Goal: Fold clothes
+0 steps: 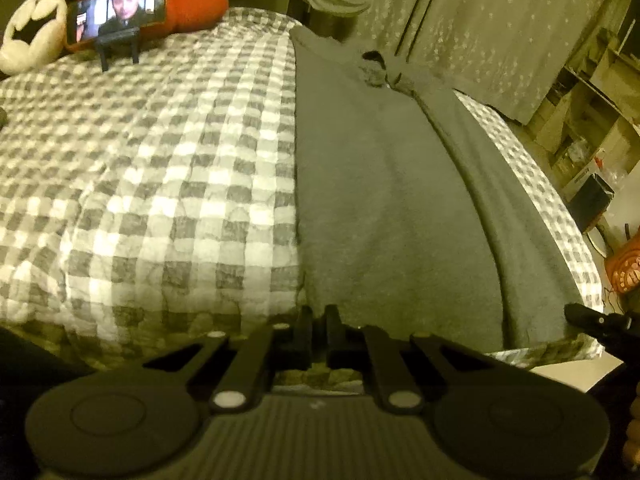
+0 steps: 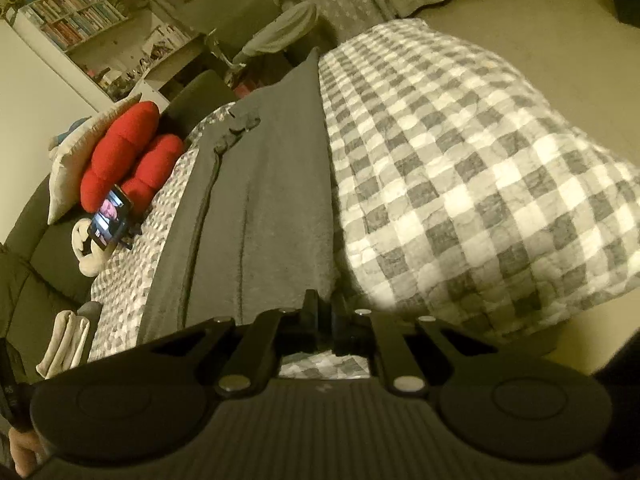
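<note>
Both tongs, left (image 1: 319,320) and right (image 2: 325,312), pinched on grey garment's (image 1: 380,200) near hem, its length straight away.

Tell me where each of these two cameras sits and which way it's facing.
Left wrist: on the left gripper, looking down its shut fingers at the grey garment on the checked quilt; the right gripper shows at the right edge.
Right wrist: on the right gripper, fingers shut at the garment's other near corner; a hand shows bottom left.
Shared: garment, quilt, red cushions, propped phone.
</note>
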Available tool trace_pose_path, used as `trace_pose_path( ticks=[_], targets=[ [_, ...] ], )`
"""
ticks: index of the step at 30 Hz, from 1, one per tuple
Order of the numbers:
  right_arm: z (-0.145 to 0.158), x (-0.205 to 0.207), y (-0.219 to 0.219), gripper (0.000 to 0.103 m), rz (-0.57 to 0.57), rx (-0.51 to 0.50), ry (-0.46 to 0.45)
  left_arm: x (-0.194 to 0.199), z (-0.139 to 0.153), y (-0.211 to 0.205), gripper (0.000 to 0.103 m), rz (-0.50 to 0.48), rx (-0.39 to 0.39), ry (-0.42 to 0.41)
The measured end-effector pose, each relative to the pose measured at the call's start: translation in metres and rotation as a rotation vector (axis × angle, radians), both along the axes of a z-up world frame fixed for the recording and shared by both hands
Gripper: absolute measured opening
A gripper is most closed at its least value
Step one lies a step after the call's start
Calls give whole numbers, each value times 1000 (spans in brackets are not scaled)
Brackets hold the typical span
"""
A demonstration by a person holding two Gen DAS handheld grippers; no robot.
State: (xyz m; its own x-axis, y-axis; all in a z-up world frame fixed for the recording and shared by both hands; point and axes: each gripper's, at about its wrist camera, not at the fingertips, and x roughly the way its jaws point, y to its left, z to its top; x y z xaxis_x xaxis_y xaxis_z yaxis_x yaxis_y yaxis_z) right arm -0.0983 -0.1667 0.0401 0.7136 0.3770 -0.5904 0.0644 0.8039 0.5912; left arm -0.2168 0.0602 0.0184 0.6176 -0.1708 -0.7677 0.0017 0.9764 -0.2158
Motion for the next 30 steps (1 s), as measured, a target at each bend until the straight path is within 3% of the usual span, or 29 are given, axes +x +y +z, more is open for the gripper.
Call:
trace_pose_path(
  ticks=[19,30],
  targets=[
    [32,-46,4,7,-2,5,-46,-53,36,8,5,-43,14,-43],
    [51,-41,14,8,5,-21,-87,-45,52,13,5,-18,-46,-75]
  ],
)
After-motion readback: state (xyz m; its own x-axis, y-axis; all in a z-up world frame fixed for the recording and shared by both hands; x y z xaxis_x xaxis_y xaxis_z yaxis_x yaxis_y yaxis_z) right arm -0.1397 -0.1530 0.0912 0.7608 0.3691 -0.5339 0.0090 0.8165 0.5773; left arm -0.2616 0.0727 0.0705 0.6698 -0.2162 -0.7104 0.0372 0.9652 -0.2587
